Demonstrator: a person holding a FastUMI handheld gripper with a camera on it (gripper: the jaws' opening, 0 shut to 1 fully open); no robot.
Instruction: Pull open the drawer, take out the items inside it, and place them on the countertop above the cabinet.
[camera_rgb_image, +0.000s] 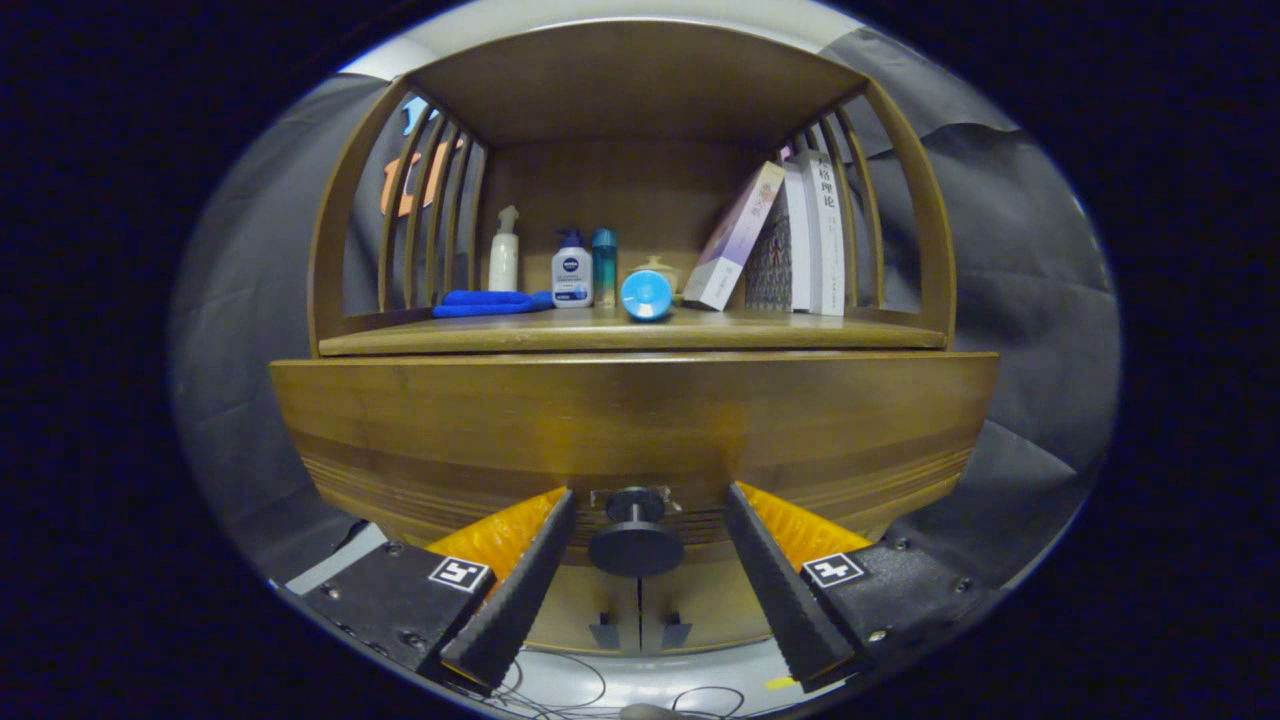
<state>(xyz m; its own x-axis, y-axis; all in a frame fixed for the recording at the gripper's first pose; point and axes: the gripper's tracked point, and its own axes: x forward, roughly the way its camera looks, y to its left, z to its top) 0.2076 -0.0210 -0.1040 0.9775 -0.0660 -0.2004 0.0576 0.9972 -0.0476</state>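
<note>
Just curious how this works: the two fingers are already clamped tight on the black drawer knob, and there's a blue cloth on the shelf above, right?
Not quite. In the gripper view the gripper is open: the black drawer knob sits between the fingers with a gap on each side, so neither presses on it. The rest holds: a blue cloth lies on the shelf above.

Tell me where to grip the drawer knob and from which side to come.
Grip the knob on its round dark disc, fingers closing on its left and right edges. Come straight at the drawer front, as the gripper is now: open, one finger on each side, neither touching. The disc stands off the front on a thin stem, so closed fingers can likely hook behind it to pull.
</note>
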